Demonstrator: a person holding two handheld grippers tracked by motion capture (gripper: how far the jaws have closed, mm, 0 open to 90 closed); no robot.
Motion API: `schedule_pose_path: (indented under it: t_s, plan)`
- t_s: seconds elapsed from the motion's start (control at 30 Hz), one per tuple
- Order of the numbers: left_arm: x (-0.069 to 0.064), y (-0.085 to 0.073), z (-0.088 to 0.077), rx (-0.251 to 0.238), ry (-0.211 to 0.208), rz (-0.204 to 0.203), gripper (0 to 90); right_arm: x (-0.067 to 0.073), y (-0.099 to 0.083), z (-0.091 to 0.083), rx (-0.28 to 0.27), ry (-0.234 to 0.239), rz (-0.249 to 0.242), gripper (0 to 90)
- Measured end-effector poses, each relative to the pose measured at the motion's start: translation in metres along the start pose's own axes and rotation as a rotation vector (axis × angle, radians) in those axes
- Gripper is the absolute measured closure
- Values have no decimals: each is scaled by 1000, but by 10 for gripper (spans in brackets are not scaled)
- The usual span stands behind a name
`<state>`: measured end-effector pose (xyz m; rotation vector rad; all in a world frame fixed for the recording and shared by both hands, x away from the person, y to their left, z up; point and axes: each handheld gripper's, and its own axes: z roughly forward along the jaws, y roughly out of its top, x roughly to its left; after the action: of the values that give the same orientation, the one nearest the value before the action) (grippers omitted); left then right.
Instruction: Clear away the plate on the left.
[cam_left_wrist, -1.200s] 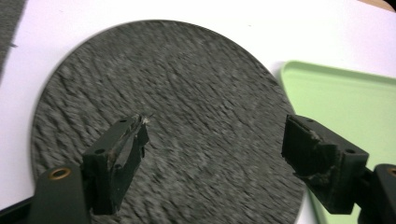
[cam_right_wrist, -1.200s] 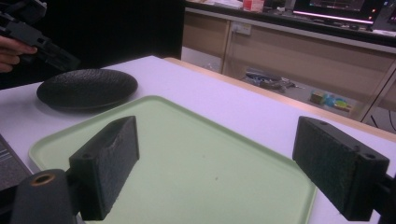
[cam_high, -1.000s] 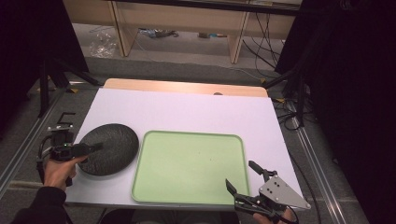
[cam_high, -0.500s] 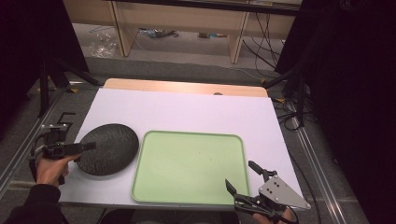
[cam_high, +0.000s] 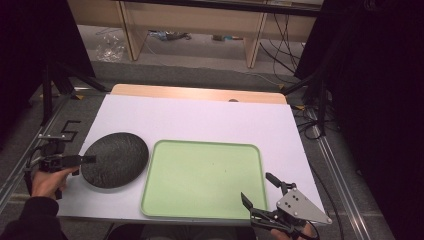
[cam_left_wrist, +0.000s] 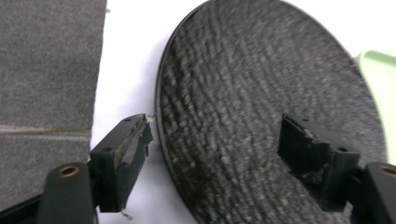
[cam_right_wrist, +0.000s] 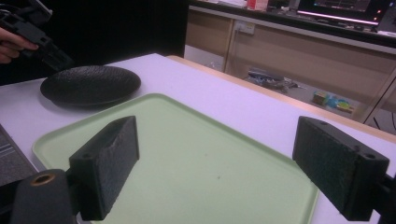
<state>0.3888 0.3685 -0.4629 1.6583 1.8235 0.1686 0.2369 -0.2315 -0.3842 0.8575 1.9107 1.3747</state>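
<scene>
Even overhead light falls on the white table (cam_high: 200, 117), the surroundings stay dark, and the black plate (cam_left_wrist: 261, 116) looks motion-blurred close up.

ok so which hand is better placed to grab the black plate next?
Left. The left gripper sits at the black plate, its open fingers straddling the near rim, closing slightly but not yet pressing. The right gripper hovers open at the green tray, far corner, well away from the plate.

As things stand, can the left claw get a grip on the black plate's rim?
Probably yes: the left claw stands open astride the near rim of the black plate, one jaw outside, one over it, with nothing between.
</scene>
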Motion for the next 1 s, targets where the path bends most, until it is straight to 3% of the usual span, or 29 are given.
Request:
schedule_pose_path:
  t_s: [0.03, 0.1, 0.53, 0.6, 0.67, 0.73, 0.8, 0.83, 0.9, 1.0]
  plan:
    - [0, 0, 0, 0, 0, 0, 267, 0, 0, 0, 0, 0, 0, 154]
    - [3, 0, 1, 0, -24, -40, 276, 0, 0, 0, 0, 0, 2, 154]
    - [10, -1, 15, 75, -76, -58, 430, 0, 0, 0, 6, 2, -6, 154]
    - [12, -1, 16, 59, -86, -88, 454, 0, 0, 0, 0, -2, -6, 154]
    - [14, -1, 16, 59, -85, -90, 487, 2, 0, -1, 28, 10, 10, 154]
    - [16, -1, 17, 45, -94, -130, 517, 2, 0, -1, 27, 9, 10, 154]
    - [18, -2, 17, 40, -103, -143, 559, 2, -1, 1, 10, 14, 13, 154]
    - [22, -3, 18, 27, -119, -173, 574, 2, -1, 0, 18, 7, 9, 154]
    - [24, -3, 18, 22, -118, -187, 634, 2, -1, 2, 8, 11, 9, 154]
    - [31, -5, 18, 10, -165, -236, 693, 3, 0, 0, 24, 6, 5, 154]
